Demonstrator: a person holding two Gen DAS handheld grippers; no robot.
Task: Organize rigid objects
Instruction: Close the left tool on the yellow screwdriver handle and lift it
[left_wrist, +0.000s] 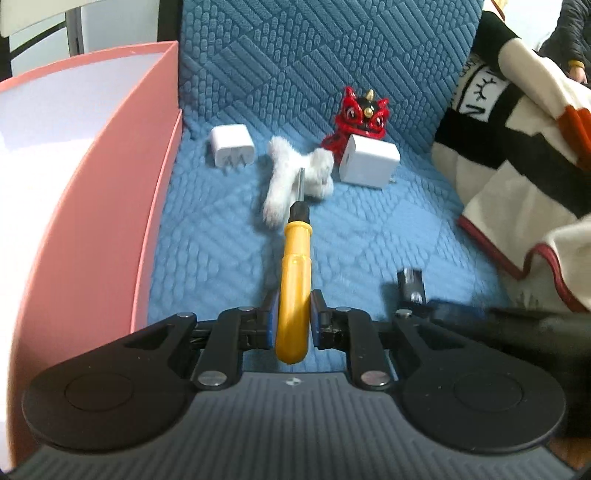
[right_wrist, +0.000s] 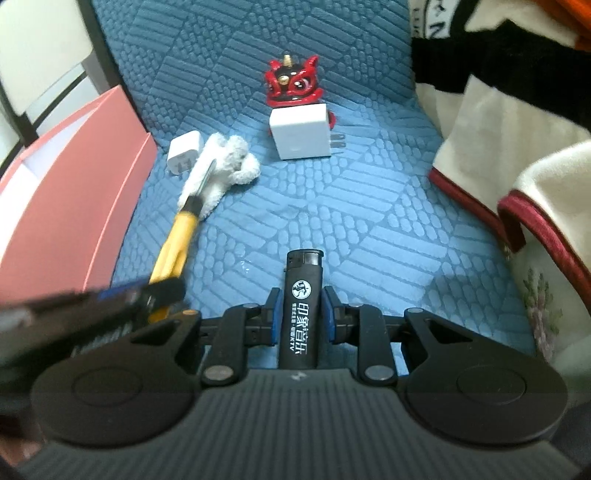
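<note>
Sitting at far left, a pink box borders the blue quilted cushion. Left gripper clamps a yellow screwdriver; right gripper pinches an upright black lighter. Beyond lie two white chargers.

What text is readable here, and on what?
"印象音乐" on the black lighter held in the right tongs; the smaller line under it is too small to read.
Black letters on the blanket: cut off, unreadable.
Chargers, screwdriver, figurine: none.
</note>
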